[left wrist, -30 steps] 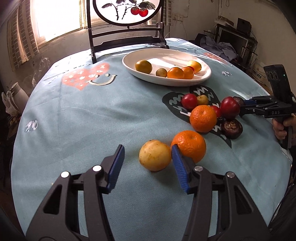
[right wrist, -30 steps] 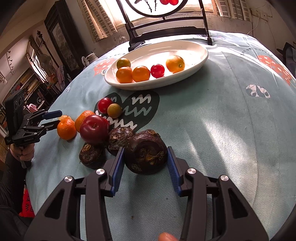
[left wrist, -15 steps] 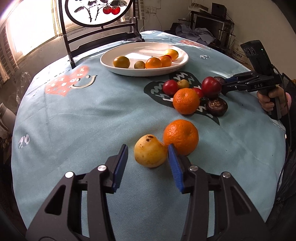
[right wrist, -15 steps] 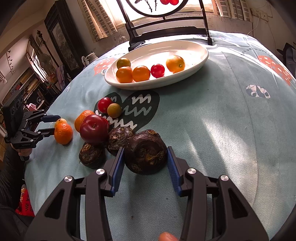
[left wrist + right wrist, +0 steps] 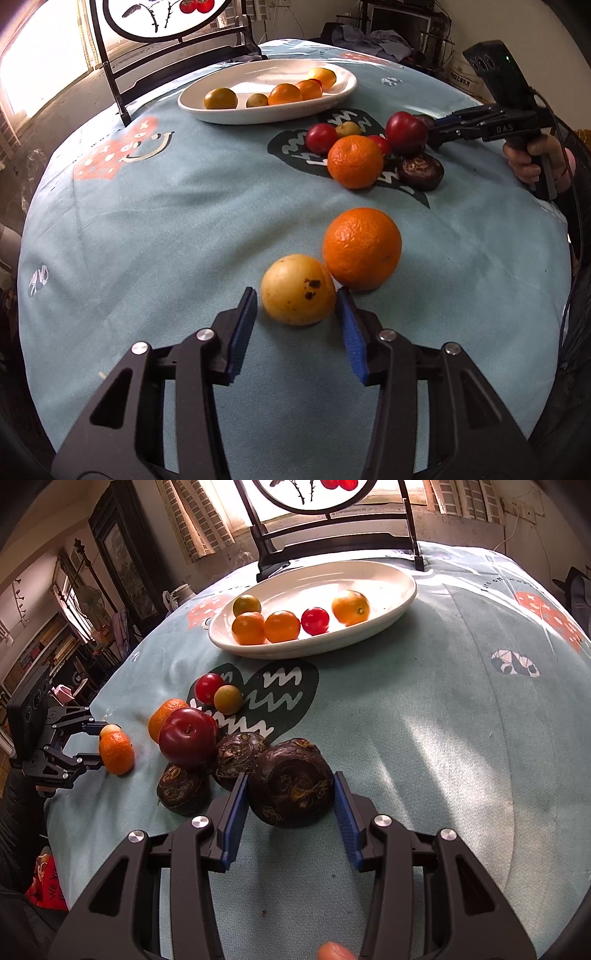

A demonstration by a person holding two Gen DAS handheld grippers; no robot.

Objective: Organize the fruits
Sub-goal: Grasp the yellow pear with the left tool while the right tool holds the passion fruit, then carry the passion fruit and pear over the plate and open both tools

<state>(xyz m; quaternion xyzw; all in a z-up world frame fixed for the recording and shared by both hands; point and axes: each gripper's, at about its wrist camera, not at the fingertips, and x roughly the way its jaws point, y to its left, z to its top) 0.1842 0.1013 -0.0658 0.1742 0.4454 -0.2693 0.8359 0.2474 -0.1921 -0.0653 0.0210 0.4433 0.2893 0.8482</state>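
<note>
My left gripper point(image 5: 295, 321) is open around a yellow spotted fruit point(image 5: 297, 290) on the blue cloth; the right pad touches it, a gap shows on the left. An orange point(image 5: 362, 248) sits just behind it. My right gripper point(image 5: 290, 806) is closed on a dark brown round fruit point(image 5: 291, 782) that rests on the cloth. Beside it lie two smaller dark fruits point(image 5: 240, 755), a red apple point(image 5: 188, 736), an orange point(image 5: 164, 712) and small tomatoes point(image 5: 208, 687). The white oval plate point(image 5: 388, 590) holds several small oranges and a tomato.
A dark wooden stand point(image 5: 332, 542) with a round painted panel stands behind the plate. The round table's edge point(image 5: 554, 221) drops off close on the right in the left wrist view. Furniture and clutter surround the table.
My left gripper moved in and narrowed around the yellow fruit, which rolled slightly. The right gripper and dark fruit stayed put.
</note>
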